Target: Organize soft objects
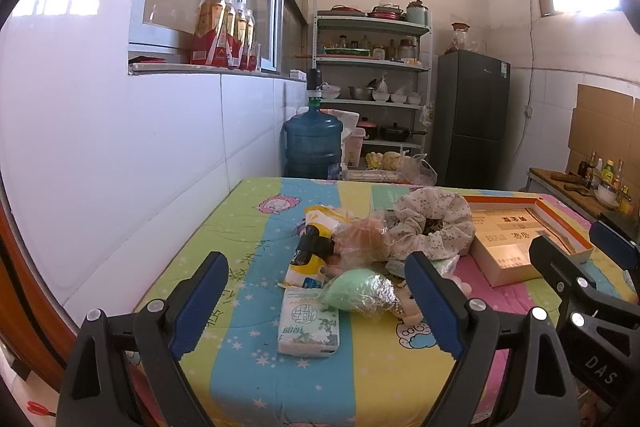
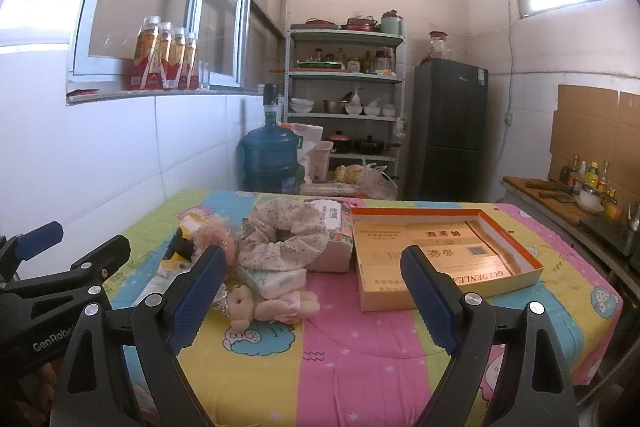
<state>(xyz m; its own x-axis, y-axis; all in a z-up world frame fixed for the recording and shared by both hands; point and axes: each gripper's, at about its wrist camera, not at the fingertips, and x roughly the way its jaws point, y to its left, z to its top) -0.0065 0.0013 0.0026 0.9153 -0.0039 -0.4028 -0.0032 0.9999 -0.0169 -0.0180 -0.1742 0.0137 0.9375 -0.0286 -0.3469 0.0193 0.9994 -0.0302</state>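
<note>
Soft stuff is piled mid-bench on the striped cartoon cloth (image 1: 248,379). Left wrist view: green foil-wrapped plush (image 1: 356,289) and one white floral tissue pack (image 1: 309,323) up front, left gripper (image 1: 316,311) hovering wide open, empty. Right wrist view: one beige floral scrunchie (image 2: 286,233), a tan plush doll (image 2: 260,301), one orange-rimmed open cardboard box (image 2: 440,251); right gripper (image 2: 314,301) also spread wide, holding nothing.

Readable txt: box (image 2: 404,291) front wall says "GOLDENLEA…", upside down. Left gripper (image 2: 76,249) arm has "GenRobo…", right gripper (image 1: 580,247) arm "DAS". Chinese on tissue pack (image 1: 310,323), can't make it out.
</note>
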